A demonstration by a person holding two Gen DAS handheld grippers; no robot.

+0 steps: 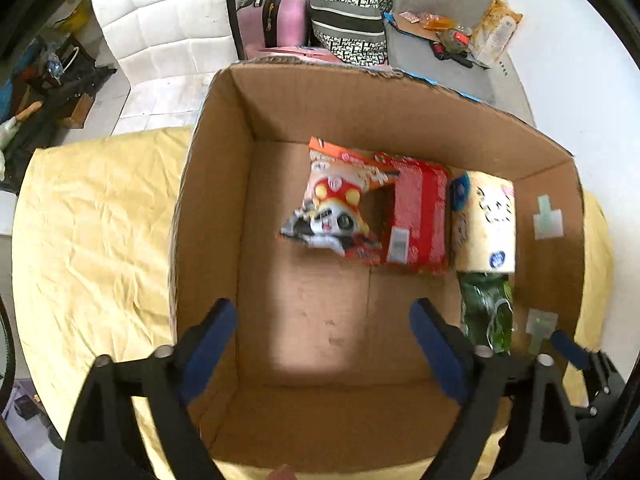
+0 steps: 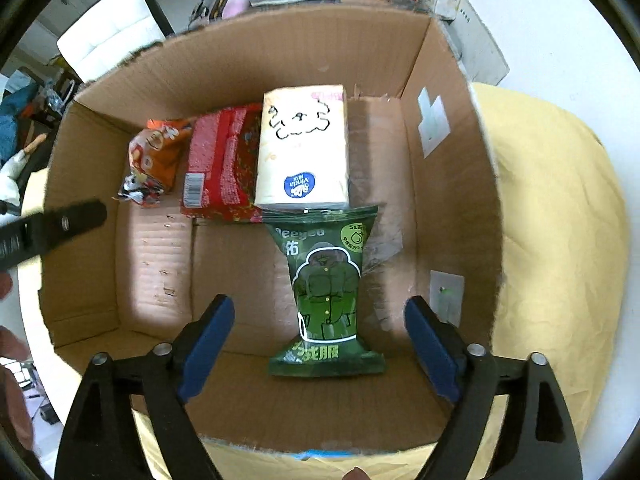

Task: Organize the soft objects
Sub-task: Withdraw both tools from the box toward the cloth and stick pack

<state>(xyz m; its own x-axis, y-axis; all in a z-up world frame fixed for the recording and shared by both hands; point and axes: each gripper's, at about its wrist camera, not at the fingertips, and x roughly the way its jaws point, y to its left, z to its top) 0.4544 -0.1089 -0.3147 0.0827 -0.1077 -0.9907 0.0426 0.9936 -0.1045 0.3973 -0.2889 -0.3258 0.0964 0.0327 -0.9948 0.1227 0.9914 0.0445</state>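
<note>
An open cardboard box (image 1: 212, 208) (image 2: 452, 184) stands on a yellow cloth. Inside lie an orange cartoon snack bag (image 1: 336, 200) (image 2: 154, 160), a red pack (image 1: 420, 216) (image 2: 224, 168), a cream tissue pack (image 1: 486, 220) (image 2: 304, 148) and a green wipes pack (image 1: 486, 312) (image 2: 326, 288). My left gripper (image 1: 324, 344) is open and empty above the box floor. My right gripper (image 2: 320, 344) is open and empty, its jaws either side of the green pack's near end, above it. The right gripper's fingertip (image 1: 568, 346) shows at the left view's edge.
The yellow cloth (image 1: 92, 220) (image 2: 552, 240) covers the table around the box. Behind stand a white sofa (image 1: 160, 28), a pink suitcase (image 1: 276, 8), a patterned bag (image 1: 348, 20) and a grey chair (image 1: 444, 16) with clutter. The left gripper's finger (image 2: 52, 228) shows at the right view's left.
</note>
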